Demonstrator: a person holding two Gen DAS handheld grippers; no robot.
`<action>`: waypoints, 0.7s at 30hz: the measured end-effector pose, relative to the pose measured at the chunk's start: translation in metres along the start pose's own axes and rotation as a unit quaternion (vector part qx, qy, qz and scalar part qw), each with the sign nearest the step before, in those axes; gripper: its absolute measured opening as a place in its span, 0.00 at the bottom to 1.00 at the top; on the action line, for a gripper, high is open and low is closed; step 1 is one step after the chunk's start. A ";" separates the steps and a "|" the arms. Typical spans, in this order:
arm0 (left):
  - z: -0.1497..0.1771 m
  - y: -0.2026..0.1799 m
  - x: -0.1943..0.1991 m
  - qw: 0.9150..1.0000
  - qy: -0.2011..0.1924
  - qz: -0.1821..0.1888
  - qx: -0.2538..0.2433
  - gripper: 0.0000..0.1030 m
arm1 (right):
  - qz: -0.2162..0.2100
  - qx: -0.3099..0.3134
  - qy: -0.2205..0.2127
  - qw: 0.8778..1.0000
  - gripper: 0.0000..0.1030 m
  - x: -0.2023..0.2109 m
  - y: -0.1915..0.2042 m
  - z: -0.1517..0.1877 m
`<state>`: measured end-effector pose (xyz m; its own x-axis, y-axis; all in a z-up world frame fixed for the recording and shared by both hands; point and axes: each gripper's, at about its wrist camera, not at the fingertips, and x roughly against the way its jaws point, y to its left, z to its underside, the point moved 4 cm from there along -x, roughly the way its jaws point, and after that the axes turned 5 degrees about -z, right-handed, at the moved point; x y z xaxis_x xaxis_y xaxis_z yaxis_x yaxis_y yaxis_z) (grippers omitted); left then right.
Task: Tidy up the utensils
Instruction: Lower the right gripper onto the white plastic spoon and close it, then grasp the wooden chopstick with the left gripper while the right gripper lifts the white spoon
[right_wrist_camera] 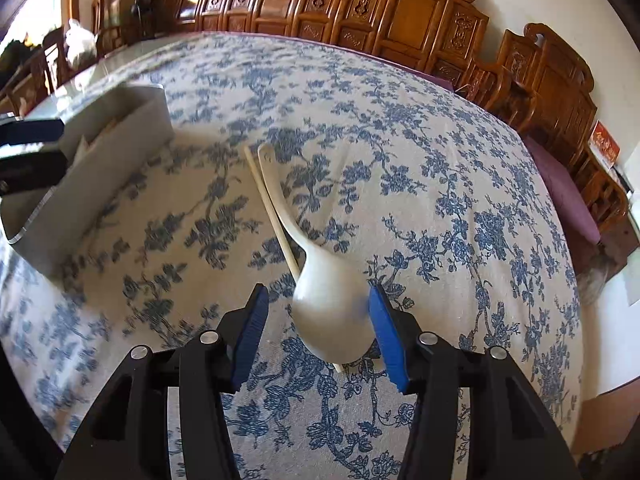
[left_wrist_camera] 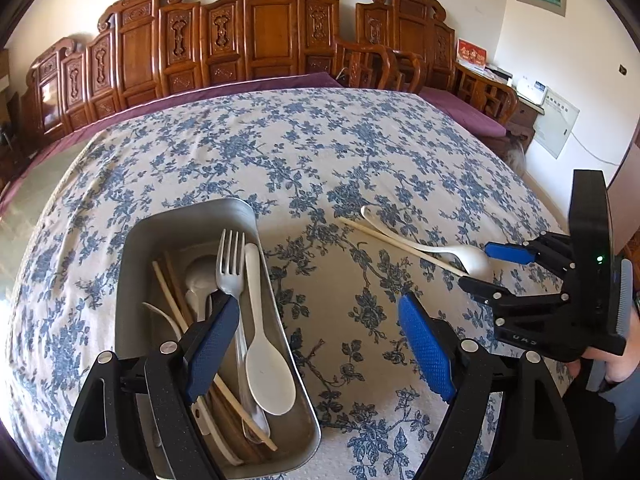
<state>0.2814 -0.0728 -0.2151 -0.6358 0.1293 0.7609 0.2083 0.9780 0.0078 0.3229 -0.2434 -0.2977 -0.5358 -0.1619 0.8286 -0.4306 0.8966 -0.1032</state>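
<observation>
Care counts here: the right gripper (right_wrist_camera: 318,334) should settle lower, centre on the spoon (right_wrist_camera: 334,312) bowl and close gently, leaving the chopstick (right_wrist_camera: 276,216) behind. Left of it, the left gripper (left_wrist_camera: 322,344) hangs wide and empty, its left pad inside the tray (left_wrist_camera: 132,248) beside a fork (left_wrist_camera: 231,264), touching nothing I can confirm. The right one stands about half open, the spoon's bowl between its pads, close to the right pad, contact unclear, the chopstick just left.

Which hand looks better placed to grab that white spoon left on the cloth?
The right: its open tongs already straddle the white spoon. The left tongs are over the tray.
</observation>
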 end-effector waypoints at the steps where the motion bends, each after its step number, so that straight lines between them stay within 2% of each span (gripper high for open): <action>1: 0.000 -0.001 0.000 1.000 0.001 0.000 0.000 0.76 | 0.000 0.000 0.001 1.000 0.53 -0.001 -0.001 0.001; 3: 0.002 -0.003 -0.001 1.000 0.003 0.001 -0.001 0.76 | -0.006 -0.008 0.001 1.000 0.52 -0.001 -0.005 0.001; 4: 0.003 -0.003 -0.002 1.000 0.004 0.001 -0.001 0.76 | -0.010 -0.012 -0.001 1.000 0.45 0.000 -0.008 0.001; 8: 0.005 -0.008 -0.004 1.000 0.007 0.002 -0.005 0.76 | -0.020 -0.031 -0.018 0.999 0.37 0.007 -0.019 -0.002; 18: 0.009 -0.021 0.001 1.000 0.005 0.011 -0.007 0.76 | -0.013 -0.071 -0.045 0.996 0.22 0.013 -0.057 -0.012; 21: 0.010 -0.027 0.001 1.000 0.003 0.009 -0.012 0.76 | 0.001 -0.074 -0.044 0.996 0.11 0.014 -0.068 -0.010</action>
<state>0.2681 -0.0974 -0.2209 -0.6273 0.1457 0.7650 0.2373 0.9714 0.0096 0.3524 -0.3021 -0.2737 -0.6006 -0.1892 0.7769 -0.3213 0.9468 -0.0178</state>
